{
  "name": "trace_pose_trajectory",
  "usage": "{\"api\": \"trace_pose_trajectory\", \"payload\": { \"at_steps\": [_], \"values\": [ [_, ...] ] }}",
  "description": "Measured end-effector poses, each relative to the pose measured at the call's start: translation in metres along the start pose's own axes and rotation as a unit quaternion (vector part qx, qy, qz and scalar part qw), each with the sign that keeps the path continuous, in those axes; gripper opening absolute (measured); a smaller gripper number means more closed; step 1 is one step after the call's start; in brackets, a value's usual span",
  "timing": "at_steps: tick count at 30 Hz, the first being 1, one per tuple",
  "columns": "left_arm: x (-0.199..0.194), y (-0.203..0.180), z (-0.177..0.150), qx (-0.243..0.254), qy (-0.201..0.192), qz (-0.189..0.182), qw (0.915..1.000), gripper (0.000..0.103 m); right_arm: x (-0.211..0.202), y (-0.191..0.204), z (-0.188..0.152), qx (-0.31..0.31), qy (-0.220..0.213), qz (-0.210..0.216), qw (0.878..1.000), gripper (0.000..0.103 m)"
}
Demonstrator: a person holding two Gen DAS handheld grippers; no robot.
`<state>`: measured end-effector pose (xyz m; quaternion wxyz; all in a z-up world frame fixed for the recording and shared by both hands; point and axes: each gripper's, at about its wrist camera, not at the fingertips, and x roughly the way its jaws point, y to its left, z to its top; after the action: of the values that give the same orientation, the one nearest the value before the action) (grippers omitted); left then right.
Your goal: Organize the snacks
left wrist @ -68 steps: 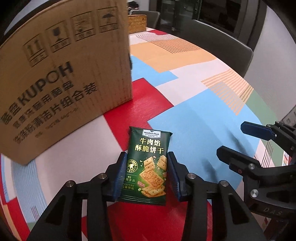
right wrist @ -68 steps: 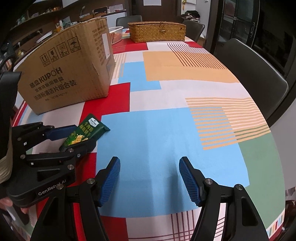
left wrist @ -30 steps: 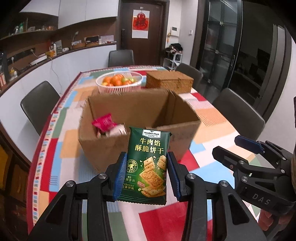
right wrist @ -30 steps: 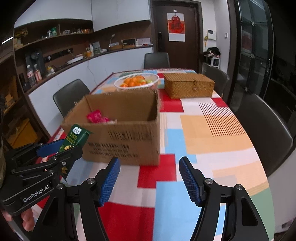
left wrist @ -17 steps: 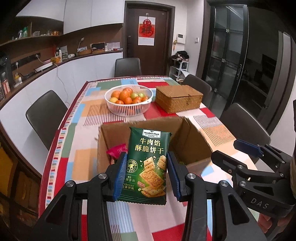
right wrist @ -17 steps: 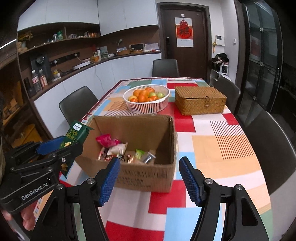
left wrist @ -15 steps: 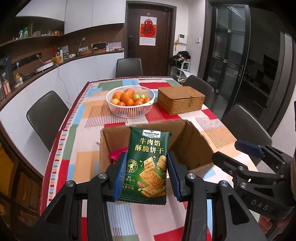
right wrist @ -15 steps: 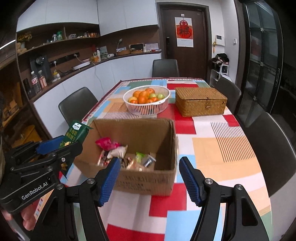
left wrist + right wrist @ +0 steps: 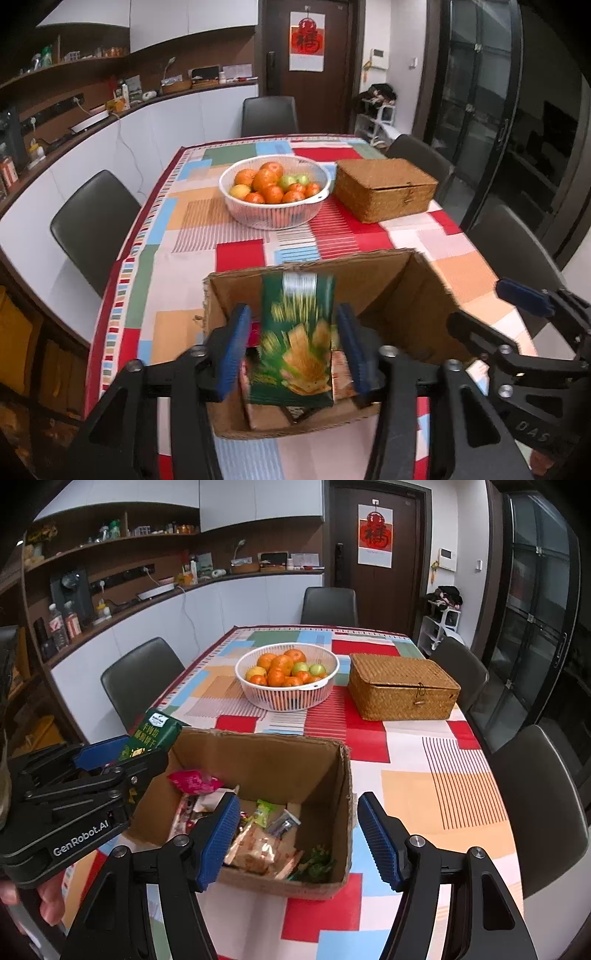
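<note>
Left gripper (image 9: 291, 350) stands open around the blurred packet (image 9: 295, 339), apparently released above the box (image 9: 417, 295). Right gripper (image 9: 299, 843) waits open, empty, beside it.

cracker packet (image 9: 295, 339): green, yellow print, between left pads
pads (image 9: 232, 350): blue
box (image 9: 334, 775): brown, ahead
tablecloth (image 9: 424, 760): multicolour blocks, stripes

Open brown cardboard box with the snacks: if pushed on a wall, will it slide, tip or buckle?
Probably slides: the open brown cardboard box sits low and wide on the flat patchwork tablecloth. Likely light, since only a few loose snack packets cover its floor. Its thin walls, frayed along the top edge, may flex before it moves.
</note>
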<state>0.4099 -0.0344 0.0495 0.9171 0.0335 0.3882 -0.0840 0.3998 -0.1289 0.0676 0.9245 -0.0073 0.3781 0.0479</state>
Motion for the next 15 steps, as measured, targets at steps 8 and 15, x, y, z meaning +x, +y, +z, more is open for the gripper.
{"api": "trace_pose_trajectory", "payload": {
  "at_steps": [8, 15],
  "values": [
    [-0.019, 0.005, -0.019, -0.006, -0.023, 0.017, 0.9996, 0.060, 0.001, 0.001, -0.009, 0.001, 0.001, -0.002, 1.000, 0.067],
    [-0.065, 0.002, -0.049, -0.004, -0.057, 0.047, 0.9972, 0.072, -0.032, 0.007, -0.030, 0.003, -0.029, 0.000, 1.000, 0.074]
  ]
}}
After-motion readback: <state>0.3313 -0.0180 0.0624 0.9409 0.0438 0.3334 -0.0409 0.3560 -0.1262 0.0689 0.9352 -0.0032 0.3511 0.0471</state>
